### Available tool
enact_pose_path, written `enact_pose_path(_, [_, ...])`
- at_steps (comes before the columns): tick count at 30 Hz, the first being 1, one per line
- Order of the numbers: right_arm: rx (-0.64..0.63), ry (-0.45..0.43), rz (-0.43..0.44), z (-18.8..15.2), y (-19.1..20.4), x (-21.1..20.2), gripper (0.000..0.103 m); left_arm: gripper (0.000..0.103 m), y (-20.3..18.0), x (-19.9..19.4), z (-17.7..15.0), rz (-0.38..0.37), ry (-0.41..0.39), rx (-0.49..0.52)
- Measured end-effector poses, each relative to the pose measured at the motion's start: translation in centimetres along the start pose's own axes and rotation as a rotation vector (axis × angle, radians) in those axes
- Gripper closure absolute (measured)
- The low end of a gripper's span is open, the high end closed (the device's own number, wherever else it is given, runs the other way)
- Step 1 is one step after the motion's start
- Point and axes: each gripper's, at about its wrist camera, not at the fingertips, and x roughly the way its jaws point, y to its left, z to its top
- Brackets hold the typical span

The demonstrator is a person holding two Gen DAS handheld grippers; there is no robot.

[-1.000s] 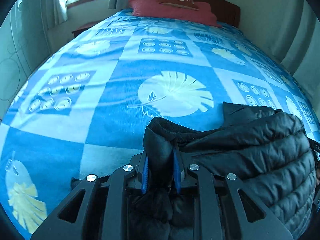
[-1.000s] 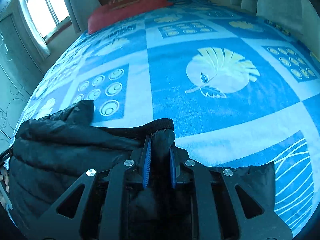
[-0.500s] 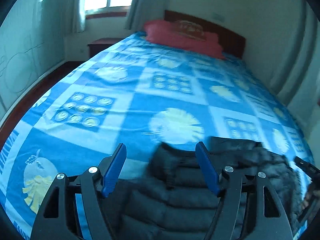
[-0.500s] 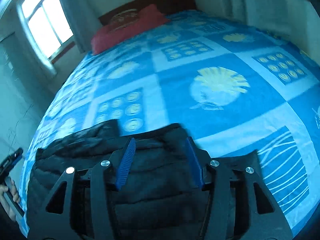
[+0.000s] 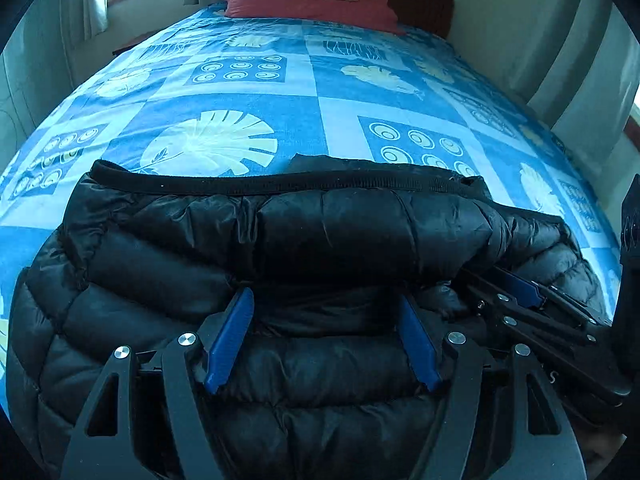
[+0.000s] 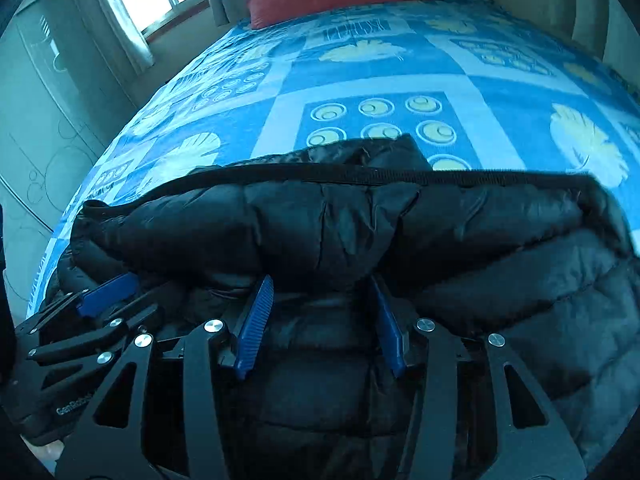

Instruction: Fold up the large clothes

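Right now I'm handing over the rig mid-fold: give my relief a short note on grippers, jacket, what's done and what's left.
Left gripper: open, jaws just opened, low over the jacket, gripping nothing.
Right gripper: open after letting go and easing slightly back in, also over the jacket, close beside the left one.
Jacket: black puffer at the near end of the bed, doubled over, ribbed hem along its far edge. Pillow at the headboard.
Done: one fold laid down and let go.
Left: probably tidy the bulging fold and fold again if it should be smaller.
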Motion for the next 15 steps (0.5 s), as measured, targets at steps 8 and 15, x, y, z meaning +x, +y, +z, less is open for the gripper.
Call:
enact_pose_path(8, [-0.021, -0.058, -0.062, -2.0, -2.4, -5.7, 0.055, 0.034, 3.3, -6.3, -2.0, -0.039, -0.081, -0.051])
enact_pose_path(15, [-0.009, -0.001, -0.093, -3.3, -4.1, -4.2, 0.057, 0.036, 3.7, -4.5, -3.1, 0.033, -0.04, -0.021])
